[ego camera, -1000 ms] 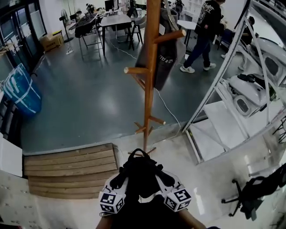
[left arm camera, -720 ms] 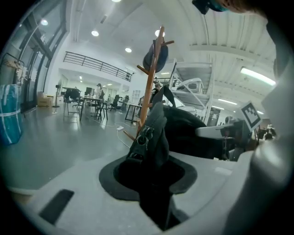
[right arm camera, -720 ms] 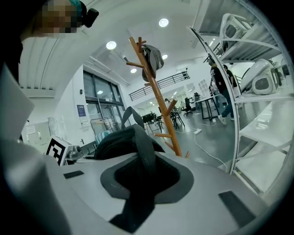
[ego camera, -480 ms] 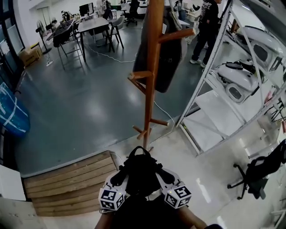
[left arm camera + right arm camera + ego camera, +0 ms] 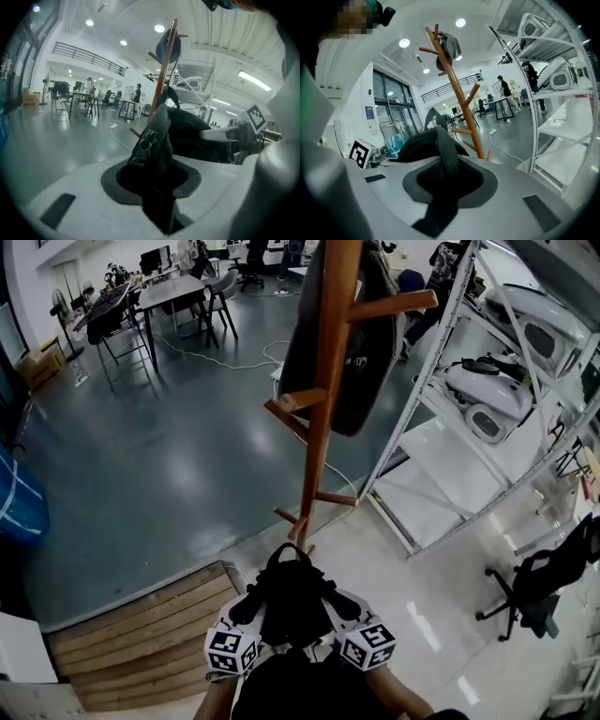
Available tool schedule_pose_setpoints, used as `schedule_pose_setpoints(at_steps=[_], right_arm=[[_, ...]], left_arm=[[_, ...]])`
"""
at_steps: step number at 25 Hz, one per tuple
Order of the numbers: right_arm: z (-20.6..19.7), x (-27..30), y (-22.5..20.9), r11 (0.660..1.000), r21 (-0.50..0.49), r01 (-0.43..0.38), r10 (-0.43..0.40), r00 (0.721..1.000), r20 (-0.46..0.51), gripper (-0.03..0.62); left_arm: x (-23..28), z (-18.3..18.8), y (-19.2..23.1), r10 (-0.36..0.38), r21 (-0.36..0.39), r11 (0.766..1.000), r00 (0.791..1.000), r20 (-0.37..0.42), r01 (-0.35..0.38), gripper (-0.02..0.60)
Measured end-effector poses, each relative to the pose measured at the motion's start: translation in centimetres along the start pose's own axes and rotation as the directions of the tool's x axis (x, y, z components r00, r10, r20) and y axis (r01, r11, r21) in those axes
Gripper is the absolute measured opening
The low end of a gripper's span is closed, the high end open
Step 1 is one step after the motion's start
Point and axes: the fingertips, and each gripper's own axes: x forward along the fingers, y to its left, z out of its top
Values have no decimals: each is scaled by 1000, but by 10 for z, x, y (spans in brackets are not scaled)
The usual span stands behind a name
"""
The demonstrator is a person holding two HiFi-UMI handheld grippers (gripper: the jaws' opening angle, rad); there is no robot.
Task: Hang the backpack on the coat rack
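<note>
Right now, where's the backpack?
Bottom centre of the head view: the backpack is clamped between the left gripper and right gripper, just short of the foot of the coat rack.

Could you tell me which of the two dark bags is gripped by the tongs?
The black backpack low in the head view, clamped by the left tongs and the right tongs. The other bag hangs untouched on the coat rack.
</note>
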Motion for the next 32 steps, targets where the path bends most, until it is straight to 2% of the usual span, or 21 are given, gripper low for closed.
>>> schedule_pose_setpoints(at_steps=[15, 32], right_arm=[[-15, 48, -44, 995, 65, 71, -69, 997, -29, 71], [-28, 81, -89, 990, 97, 100, -96, 994, -49, 71]], left_arm=[[73, -7, 31, -47, 8, 999, 997, -66, 48, 118], [130, -19, 45, -44, -13, 999, 992, -115, 43, 118]])
